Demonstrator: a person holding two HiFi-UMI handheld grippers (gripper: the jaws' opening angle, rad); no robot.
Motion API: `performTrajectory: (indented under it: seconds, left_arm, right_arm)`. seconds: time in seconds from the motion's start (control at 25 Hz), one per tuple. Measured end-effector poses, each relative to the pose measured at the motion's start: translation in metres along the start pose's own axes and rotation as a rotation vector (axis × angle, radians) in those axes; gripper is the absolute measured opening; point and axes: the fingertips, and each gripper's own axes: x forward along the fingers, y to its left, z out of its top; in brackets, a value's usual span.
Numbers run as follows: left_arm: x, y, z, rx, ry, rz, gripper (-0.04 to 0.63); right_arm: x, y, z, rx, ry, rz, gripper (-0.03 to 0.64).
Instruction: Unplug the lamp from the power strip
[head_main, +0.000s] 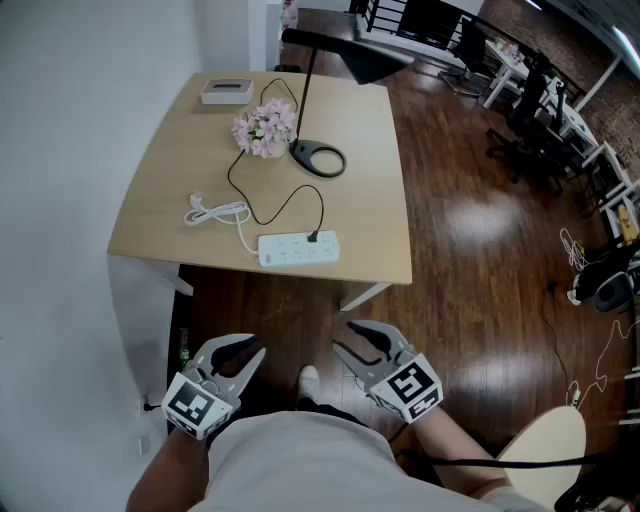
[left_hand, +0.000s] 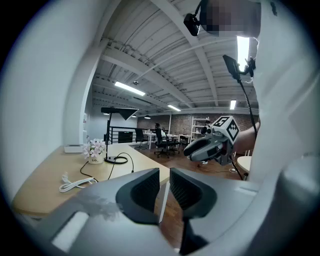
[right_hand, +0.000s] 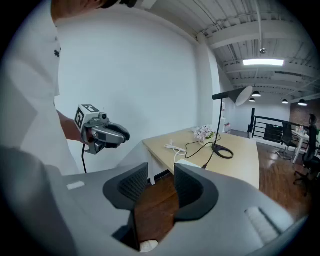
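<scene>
A white power strip (head_main: 298, 249) lies near the front edge of the wooden table (head_main: 380, 200). The lamp's black plug (head_main: 314, 237) sits in it, and its black cable loops back to the lamp's ring base (head_main: 318, 159). The lamp's head (head_main: 370, 62) hangs over the far right corner. Both grippers hover above the floor in front of the table, well short of the strip. My left gripper (head_main: 243, 350) (left_hand: 165, 175) is open by a narrow gap, with nothing in it. My right gripper (head_main: 345, 338) (right_hand: 161, 172) is open wide and empty.
A pot of pink flowers (head_main: 264, 130) stands beside the lamp base. A white box (head_main: 227, 91) lies at the far left corner. The strip's coiled white cord (head_main: 215, 211) rests left of it. A white wall runs along the left; office chairs (head_main: 530, 110) stand far right.
</scene>
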Motion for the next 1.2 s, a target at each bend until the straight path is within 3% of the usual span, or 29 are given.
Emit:
performTrajectory:
  seconds: [0.16,0.6,0.8,1.0,1.2]
  left_arm:
    - [0.04,0.036,0.003,0.015,0.021,-0.013,0.006]
    - [0.156,0.154,-0.04,0.061,0.201,-0.209,0.002]
    - [0.2,0.174,-0.078,0.142,0.313,-0.31,0.002]
    - [0.239,0.174,-0.111,0.254,0.445,-0.385,0.002]
    - [0.257,0.176,-0.13,0.285,0.558,-0.429,0.002]
  right_arm:
    - [0.036,-0.047,0.004,0.023,0.015,-0.016,0.169]
    - [0.168,-0.161,-0.008,0.149,0.17,-0.145,0.167]
    - [0.213,-0.198,-0.037,0.243,0.235,-0.242,0.167]
    - [0.238,-0.223,-0.066,0.383,0.279,-0.275,0.161]
    - [0.249,-0.231,-0.065,0.398,0.281,-0.225,0.078]
